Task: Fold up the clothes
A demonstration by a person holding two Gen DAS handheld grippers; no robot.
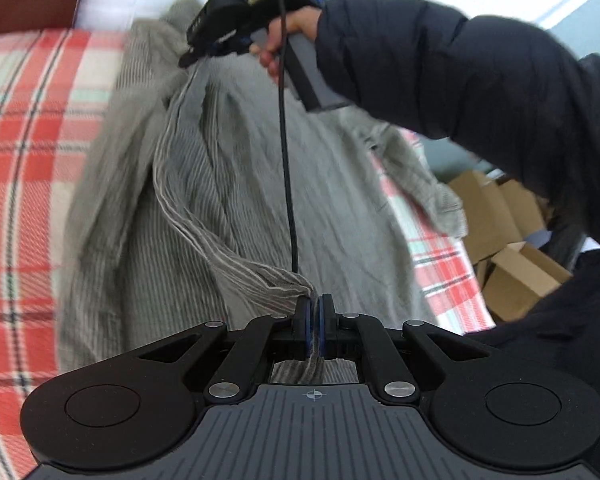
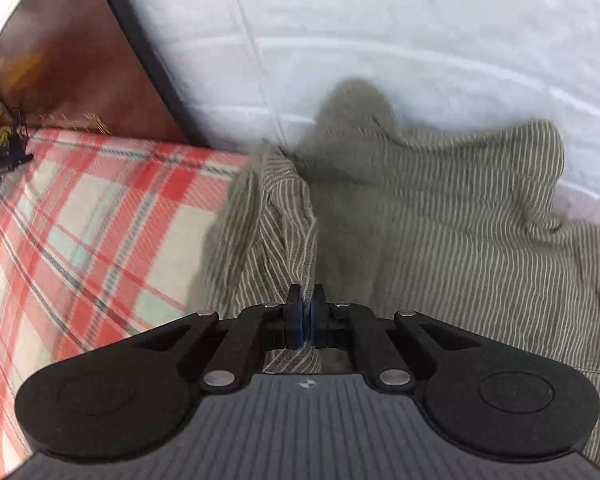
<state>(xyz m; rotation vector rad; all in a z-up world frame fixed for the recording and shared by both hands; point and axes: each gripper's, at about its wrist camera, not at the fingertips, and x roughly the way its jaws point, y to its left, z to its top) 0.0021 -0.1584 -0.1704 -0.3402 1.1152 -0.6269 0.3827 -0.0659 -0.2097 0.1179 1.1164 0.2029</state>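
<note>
A grey-green striped garment (image 1: 228, 184) lies spread on a red plaid bed cover (image 1: 28, 152). My left gripper (image 1: 315, 305) is shut on a bunched edge of the garment near the camera. That edge stretches taut up to my right gripper (image 1: 188, 60), held in a hand at the top of the left wrist view and shut on the same edge. In the right wrist view my right gripper (image 2: 307, 296) pinches a fold of the striped garment (image 2: 440, 232), lifted above the bed cover (image 2: 80, 224).
A white wall (image 2: 380, 32) runs behind the bed, with a brown wooden headboard (image 2: 68, 64) at the left. Cardboard boxes (image 1: 504, 224) stand on the floor beyond the bed's right side. A black cable (image 1: 286, 160) hangs from the right gripper.
</note>
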